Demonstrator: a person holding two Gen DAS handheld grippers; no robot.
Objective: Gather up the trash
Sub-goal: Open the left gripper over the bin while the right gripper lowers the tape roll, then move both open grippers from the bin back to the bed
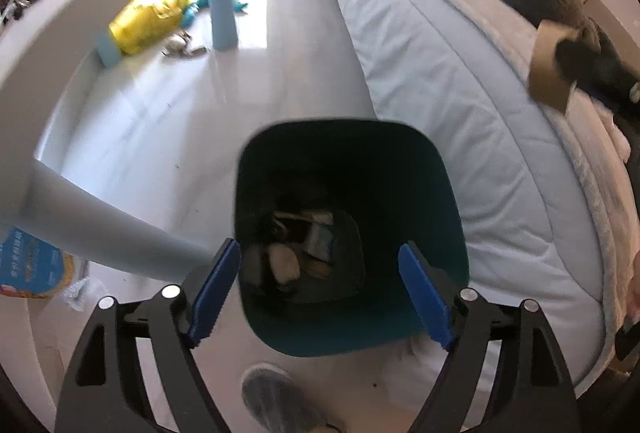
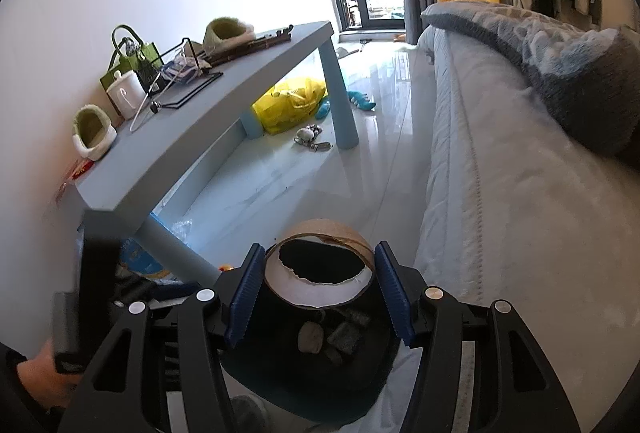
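Cardboard tape ring (image 2: 320, 265), torn-edged, sits clamped in our right gripper (image 2: 318, 299); left gripper (image 1: 320, 291) gapes empty over the teal bin (image 1: 448, 193) beside the quilted bed (image 1: 460, 73).

The floor (image 2: 360, 169) looked like glossy pale tile, mirroring the window light; the table (image 2: 224, 121) had a smooth, matt blue-grey painted top; the bed cover (image 1: 448, 81) was soft quilted cloth, stitched in lines, with a fuzzy grey fleece blanket (image 2: 560, 73) over it; the tape roll (image 2: 320, 265) showed matt brown cardboard with a torn white paper lining; the bin (image 1: 448, 201) looked like smooth teal plastic; the gripper pads (image 2: 244, 305) were ribbed blue rubbery material on matt black plastic arms with shiny metal pins; the yellow bag (image 2: 292, 105) was crinkled, glossy plastic film.
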